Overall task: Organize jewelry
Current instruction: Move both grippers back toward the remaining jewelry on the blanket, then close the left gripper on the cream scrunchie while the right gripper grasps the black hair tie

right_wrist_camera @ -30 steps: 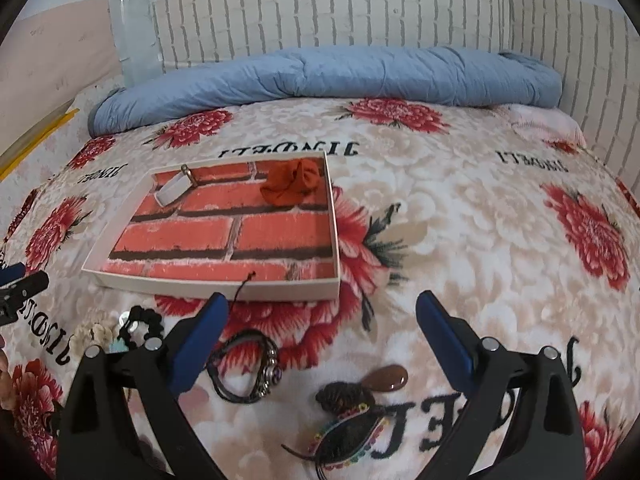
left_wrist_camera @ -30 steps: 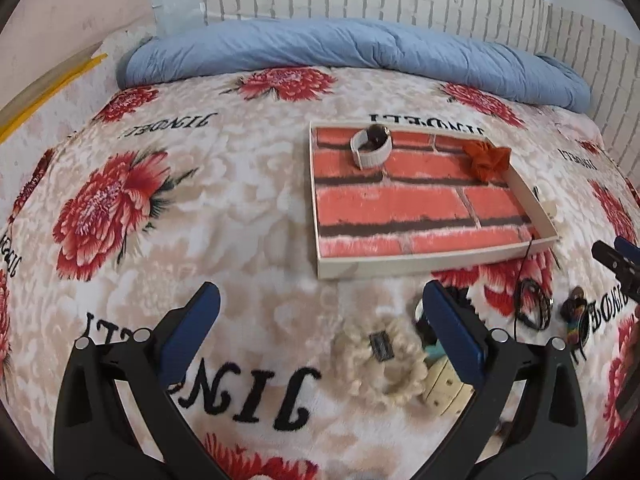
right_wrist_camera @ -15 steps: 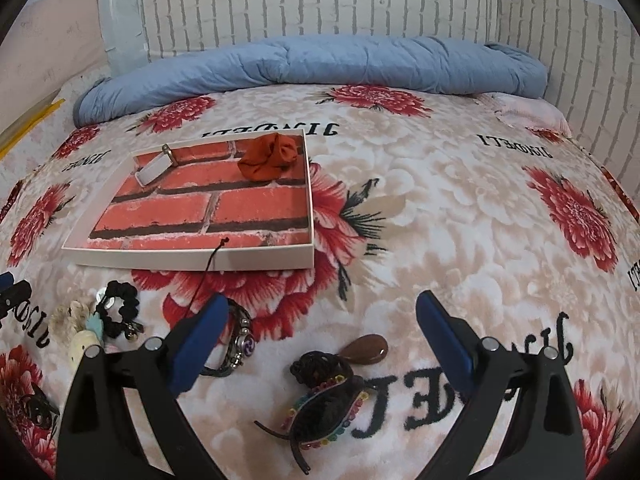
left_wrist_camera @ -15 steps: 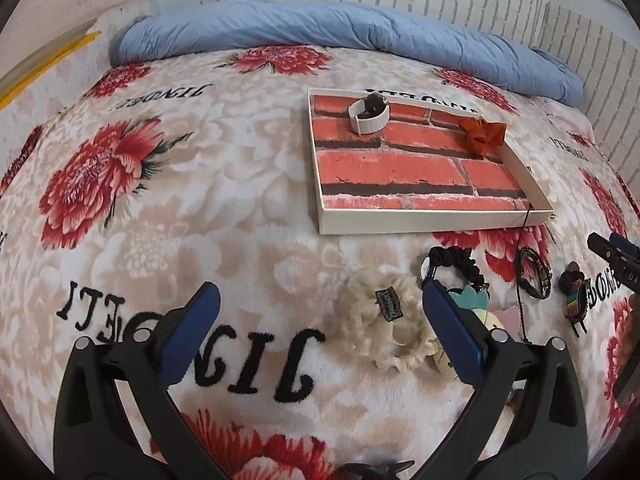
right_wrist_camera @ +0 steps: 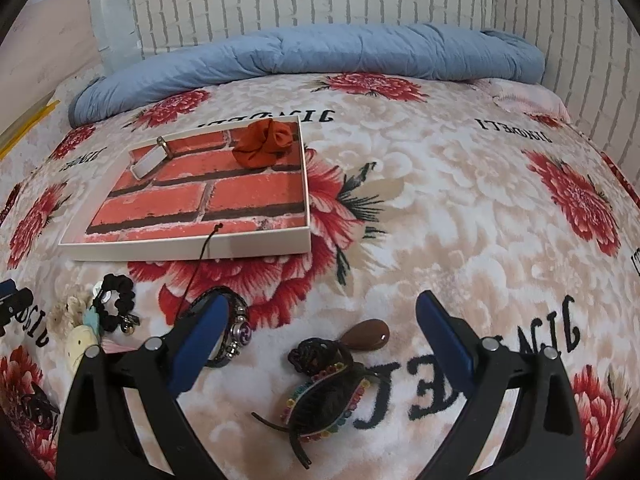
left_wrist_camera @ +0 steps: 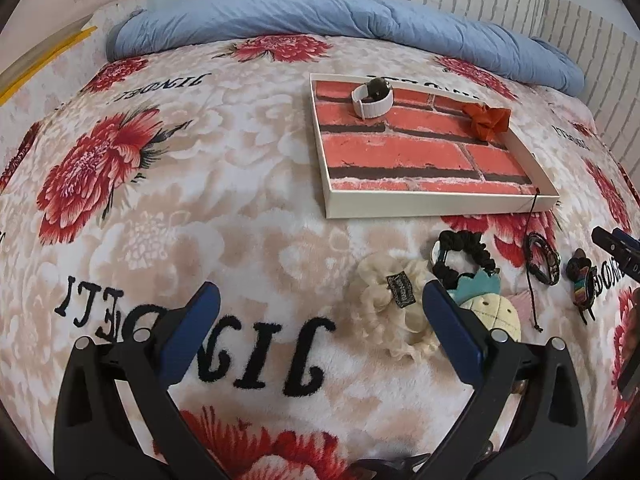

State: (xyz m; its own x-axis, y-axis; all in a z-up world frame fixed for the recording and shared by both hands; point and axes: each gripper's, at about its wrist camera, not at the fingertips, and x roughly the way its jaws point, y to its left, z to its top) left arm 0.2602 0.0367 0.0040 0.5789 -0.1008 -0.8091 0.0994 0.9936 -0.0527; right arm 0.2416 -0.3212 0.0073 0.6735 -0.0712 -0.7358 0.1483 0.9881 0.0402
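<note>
A shallow white tray (left_wrist_camera: 432, 209) with a brick-print floor lies on the bed; it also shows in the right wrist view (right_wrist_camera: 256, 245). In it are a white watch (left_wrist_camera: 372, 98) and an orange scrunchie (right_wrist_camera: 266, 143). Before the tray lie a cream scrunchie (left_wrist_camera: 394, 314), a black scrunchie (left_wrist_camera: 460, 256), a dark charm bracelet (right_wrist_camera: 234, 326), a rainbow-beaded bracelet (right_wrist_camera: 324, 398) and a brown teardrop stone (right_wrist_camera: 368, 334). My left gripper (left_wrist_camera: 320, 328) is open and empty, left of the cream scrunchie. My right gripper (right_wrist_camera: 320, 334) is open and empty over the beaded bracelet.
A floral plush blanket (left_wrist_camera: 200, 208) covers the bed. A rolled blue quilt (right_wrist_camera: 304, 54) lies along the back against a brick-pattern wall. A teal and cream plush clip (left_wrist_camera: 492, 308) lies beside the scrunchies.
Both grippers have pulled back and risen slightly. The tray now sits farther away and more of the loose jewelry shows in front. Both stay open.
</note>
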